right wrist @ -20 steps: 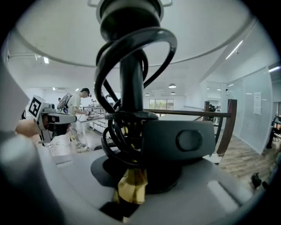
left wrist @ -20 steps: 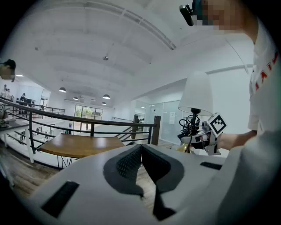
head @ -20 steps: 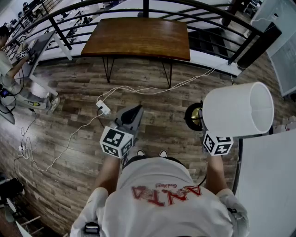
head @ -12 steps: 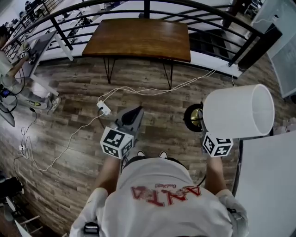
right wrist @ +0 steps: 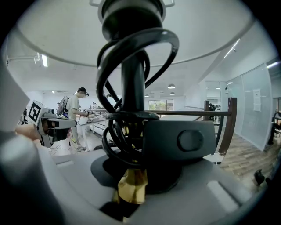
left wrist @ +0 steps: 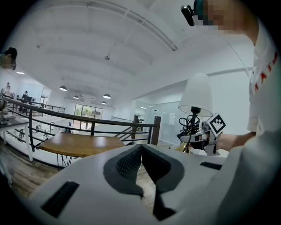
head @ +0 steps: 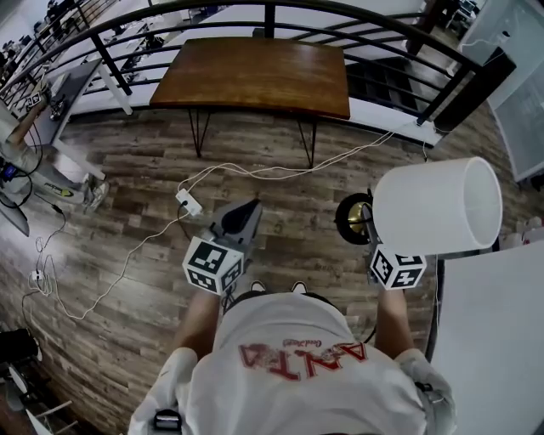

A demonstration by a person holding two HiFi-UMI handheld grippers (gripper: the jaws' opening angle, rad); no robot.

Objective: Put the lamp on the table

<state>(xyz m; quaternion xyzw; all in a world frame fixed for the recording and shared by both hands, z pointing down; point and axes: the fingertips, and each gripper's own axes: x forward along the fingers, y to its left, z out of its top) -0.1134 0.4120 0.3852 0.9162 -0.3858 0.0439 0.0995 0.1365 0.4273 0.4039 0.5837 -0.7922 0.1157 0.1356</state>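
As we clamp our right gripper (right wrist: 131, 176) round the lamp (head: 438, 206), its stem stands upright between the jaws.

The lamp (head: 438, 206) has a white shade, a black stem wound with black cord, and a brass-gold neck. The tabletop (head: 255, 72) is warm brown wood on black legs. The floor (head: 127, 161) is grey-brown planks with streaky grain, and the cable (head: 280, 167) on it is white. The left hand-held gripper (head: 252, 206) and right hand-held gripper (right wrist: 134, 180) are pale grey with black pads. Their cubes (head: 208, 263) bear black-and-white square markers. The railing (head: 212, 10) is black. The shirt (head: 306, 374) is white with red lettering.
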